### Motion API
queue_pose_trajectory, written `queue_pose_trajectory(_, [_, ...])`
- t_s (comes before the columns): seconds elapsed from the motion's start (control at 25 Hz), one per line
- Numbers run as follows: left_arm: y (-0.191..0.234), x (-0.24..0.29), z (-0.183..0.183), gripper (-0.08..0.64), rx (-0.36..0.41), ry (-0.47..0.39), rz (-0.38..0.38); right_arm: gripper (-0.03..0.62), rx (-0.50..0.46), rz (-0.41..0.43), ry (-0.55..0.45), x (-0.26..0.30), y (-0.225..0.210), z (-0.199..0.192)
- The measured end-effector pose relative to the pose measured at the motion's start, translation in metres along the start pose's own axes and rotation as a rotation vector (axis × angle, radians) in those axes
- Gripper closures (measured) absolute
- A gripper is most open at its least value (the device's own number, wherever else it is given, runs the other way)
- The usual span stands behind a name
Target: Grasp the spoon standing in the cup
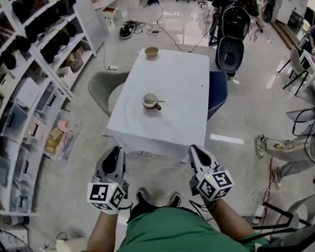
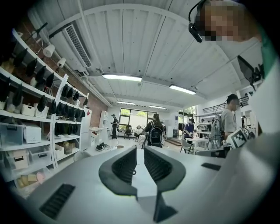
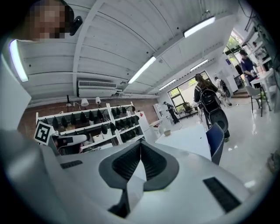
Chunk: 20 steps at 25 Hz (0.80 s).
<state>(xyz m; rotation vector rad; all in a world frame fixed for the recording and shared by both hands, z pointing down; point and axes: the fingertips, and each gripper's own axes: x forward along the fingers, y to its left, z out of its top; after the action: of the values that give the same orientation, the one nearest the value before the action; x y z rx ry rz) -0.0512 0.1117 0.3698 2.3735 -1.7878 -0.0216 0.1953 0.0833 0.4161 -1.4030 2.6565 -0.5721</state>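
Note:
A pale cup [image 1: 150,101] stands near the middle of the white table [image 1: 184,120], with a spoon [image 1: 159,101] lying across its rim and pointing right. Both grippers hang level in front of the table's near edge, well short of the cup. My left gripper [image 1: 115,151] [image 2: 140,151] has a narrow gap between its pads and nothing in it. My right gripper [image 1: 195,148] [image 3: 141,145] is shut, its pads meeting at the tips, and it is empty. Neither gripper view shows the cup clearly.
A small bowl [image 1: 151,52] [image 3: 167,132] sits at the table's far end. A grey chair [image 1: 100,89] stands at its left and a blue chair [image 1: 217,93] at its right. Shelving [image 1: 29,95] lines the left wall. Someone's outstretched legs [image 1: 280,151] lie at the right.

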Motion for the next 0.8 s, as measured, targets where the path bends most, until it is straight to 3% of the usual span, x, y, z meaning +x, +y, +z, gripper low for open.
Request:
queue_pose_trajectory(0.16, [0.012, 0.009, 0.001, 0.495, -0.001, 0.000, 0.028, 0.569, 0.022, 0.021, 0.013, 0.020, -0.006, 0.000])
queue_pose_trajectory(0.36, [0.024, 0.032, -0.005, 0.495, -0.001, 0.014, 0.008, 0.569, 0.030, 0.008, 0.021, 0.040, -0.013, -0.001])
queue_pose_trajectory(0.8, [0.110, 0.131, 0.007, 0.495, -0.067, -0.024, -0.098, 0.569, 0.014, -0.161, -0.014, 0.121, -0.039, 0.014])
